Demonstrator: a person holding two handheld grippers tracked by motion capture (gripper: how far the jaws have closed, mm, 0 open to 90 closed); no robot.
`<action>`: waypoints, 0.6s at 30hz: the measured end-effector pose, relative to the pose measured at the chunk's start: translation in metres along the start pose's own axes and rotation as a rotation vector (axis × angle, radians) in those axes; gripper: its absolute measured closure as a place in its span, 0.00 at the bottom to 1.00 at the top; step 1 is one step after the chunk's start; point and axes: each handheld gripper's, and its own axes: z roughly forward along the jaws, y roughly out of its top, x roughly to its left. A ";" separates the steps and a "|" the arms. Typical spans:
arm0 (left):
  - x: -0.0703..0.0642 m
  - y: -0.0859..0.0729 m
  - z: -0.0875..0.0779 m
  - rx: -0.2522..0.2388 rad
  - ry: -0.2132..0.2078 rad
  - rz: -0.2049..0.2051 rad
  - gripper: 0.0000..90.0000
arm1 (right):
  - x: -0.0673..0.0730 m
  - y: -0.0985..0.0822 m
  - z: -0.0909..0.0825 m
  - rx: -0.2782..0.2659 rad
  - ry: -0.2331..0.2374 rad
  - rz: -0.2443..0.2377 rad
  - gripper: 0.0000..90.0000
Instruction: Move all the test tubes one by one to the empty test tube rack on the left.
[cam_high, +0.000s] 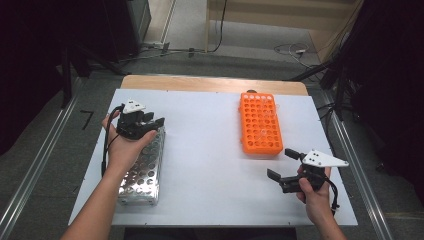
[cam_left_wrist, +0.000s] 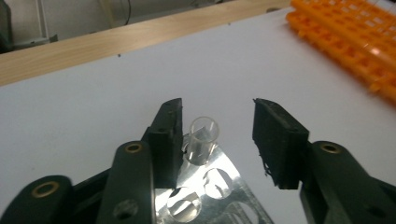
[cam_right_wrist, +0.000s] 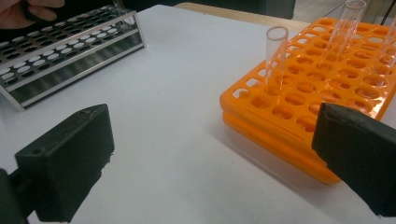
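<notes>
Clear glass test tube (cam_left_wrist: 203, 140): short open-topped cylinder, upright in corner hole of perforated metal rack (cam_high: 145, 165). Left gripper (cam_left_wrist: 217, 133) jaws released, tube between them, near one pad, unpressed. Right gripper (cam_high: 281, 163) spread wide, empty, well apart from rack, beside orange plastic rack (cam_high: 259, 123).

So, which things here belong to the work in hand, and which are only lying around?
Belong to the work:
- clear tube between the left tool pads, standing in the metal rack
- orange rack with its tubes

Lying around:
- cables on the floor
</notes>
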 end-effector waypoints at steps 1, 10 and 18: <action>-0.002 -0.001 -0.003 -0.019 -0.011 -0.013 0.48 | 0.000 0.001 0.002 0.000 -0.002 0.000 0.00; -0.026 -0.014 -0.023 -0.072 -0.071 0.011 0.20 | -0.006 0.012 0.018 0.031 -0.020 0.012 0.00; -0.051 -0.027 -0.038 -0.096 -0.126 0.022 0.00 | -0.009 0.020 0.041 0.070 -0.020 0.007 0.00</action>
